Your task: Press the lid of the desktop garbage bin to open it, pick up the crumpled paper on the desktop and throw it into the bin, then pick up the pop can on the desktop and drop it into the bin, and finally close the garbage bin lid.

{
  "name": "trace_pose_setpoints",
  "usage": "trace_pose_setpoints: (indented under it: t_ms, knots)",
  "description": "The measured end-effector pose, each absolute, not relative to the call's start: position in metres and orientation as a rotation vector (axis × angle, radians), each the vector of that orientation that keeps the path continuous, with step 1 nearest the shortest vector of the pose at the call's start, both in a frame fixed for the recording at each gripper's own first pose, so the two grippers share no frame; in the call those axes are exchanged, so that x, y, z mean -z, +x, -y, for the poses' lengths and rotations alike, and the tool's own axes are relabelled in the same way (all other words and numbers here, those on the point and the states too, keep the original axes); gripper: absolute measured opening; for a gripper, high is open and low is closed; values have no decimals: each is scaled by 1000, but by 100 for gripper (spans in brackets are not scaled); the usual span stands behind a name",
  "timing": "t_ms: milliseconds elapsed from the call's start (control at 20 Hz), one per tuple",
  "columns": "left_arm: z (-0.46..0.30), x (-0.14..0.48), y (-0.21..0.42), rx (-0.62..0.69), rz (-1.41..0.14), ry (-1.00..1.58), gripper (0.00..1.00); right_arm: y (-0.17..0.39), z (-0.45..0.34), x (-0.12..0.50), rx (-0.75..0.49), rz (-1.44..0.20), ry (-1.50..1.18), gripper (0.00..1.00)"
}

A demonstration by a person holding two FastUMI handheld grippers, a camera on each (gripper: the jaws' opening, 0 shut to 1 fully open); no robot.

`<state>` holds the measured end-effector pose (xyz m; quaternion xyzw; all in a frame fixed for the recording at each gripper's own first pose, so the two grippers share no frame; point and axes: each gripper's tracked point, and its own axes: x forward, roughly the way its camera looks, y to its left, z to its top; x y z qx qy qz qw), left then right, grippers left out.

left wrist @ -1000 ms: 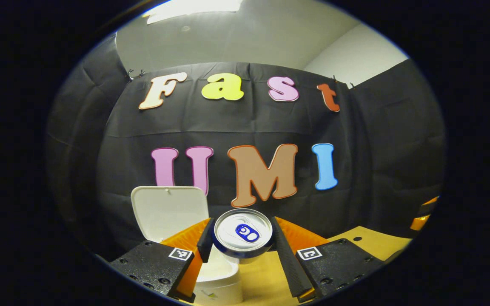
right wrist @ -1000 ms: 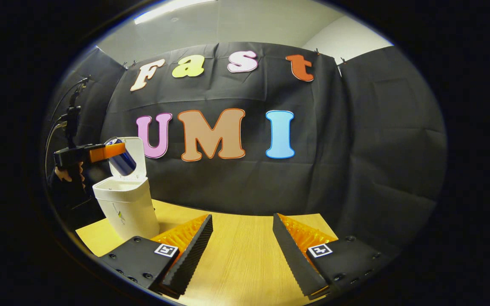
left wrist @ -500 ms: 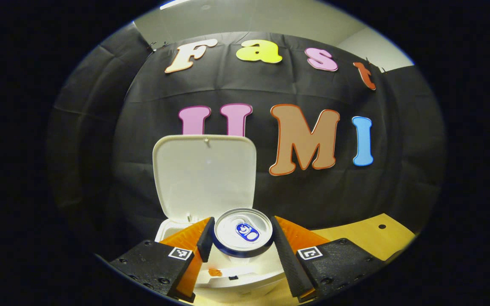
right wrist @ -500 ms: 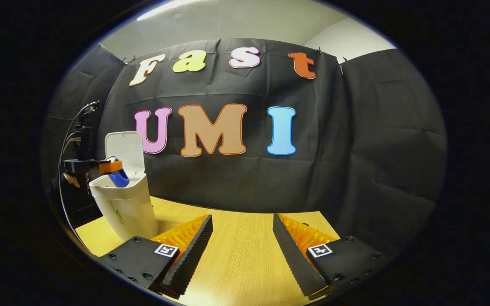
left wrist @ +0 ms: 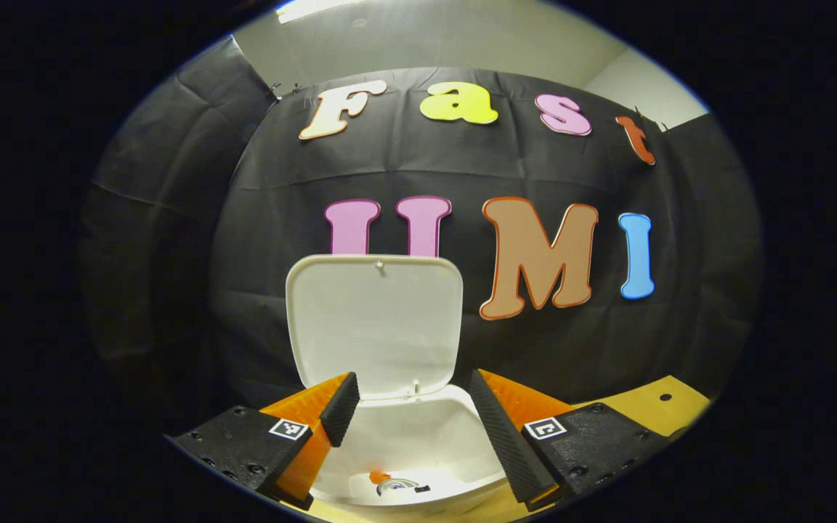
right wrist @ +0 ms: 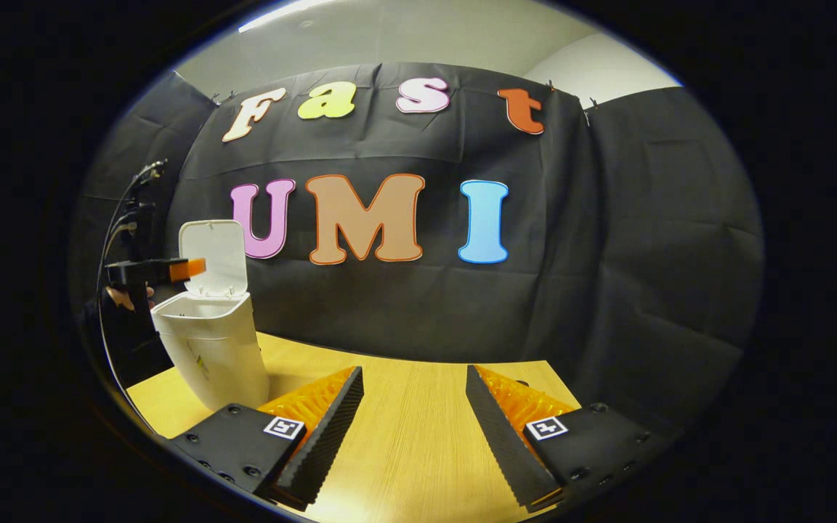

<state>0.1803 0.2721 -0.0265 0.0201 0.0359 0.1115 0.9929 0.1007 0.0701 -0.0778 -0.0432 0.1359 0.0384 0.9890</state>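
A: Which step is in hand?

B: The can drop, by the look of it; the left gripper (left wrist: 407,407) hangs over the open bin (left wrist: 418,443) with its fingers apart and nothing between them; down at the bottom of the bin lies a round silvery thing with a blue rim, most likely the top of the can (left wrist: 395,485), though it is small and partly hidden; beside it sits a small orange speck that cannot be made out.

A: And the paper?

B: No crumpled paper lies on the bare bench (right wrist: 418,436) in the right gripper view; whether it is in the bin cannot be told.

A: What does the next move call for?

B: Closing the lid (left wrist: 375,323); it stands upright on its hinge at the back of the bin, facing the left gripper; a gripper needs to get behind or above its top edge and push it forward and down until it seats; pushing too hard could tip or slide the light bin.

A: How does the bin look?

B: White plastic, tapering towards its base, with a rounded rectangular lid; it stands on the bench near the left edge.

A: The right gripper (right wrist: 415,421)?

B: Its fingers are apart and empty, low over the bench, well apart from the bin.
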Motion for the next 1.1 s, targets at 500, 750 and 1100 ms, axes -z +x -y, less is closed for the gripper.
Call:
trace_pose_setpoints:
  t_ms: [500, 750, 1100]
  knots:
    - [-313, -81, 231, -272, 39, 51, 89, 104, -83, 85, -105, -273, -61, 95]
    - [-341, -62, 276, -284, -70, -10, 89, 97, -76, 82, -79, -264, -67, 95]
    - [-361, -33, 295, -307, -196, 58, 90, 86, -64, 80, -45, -266, -72, 95]
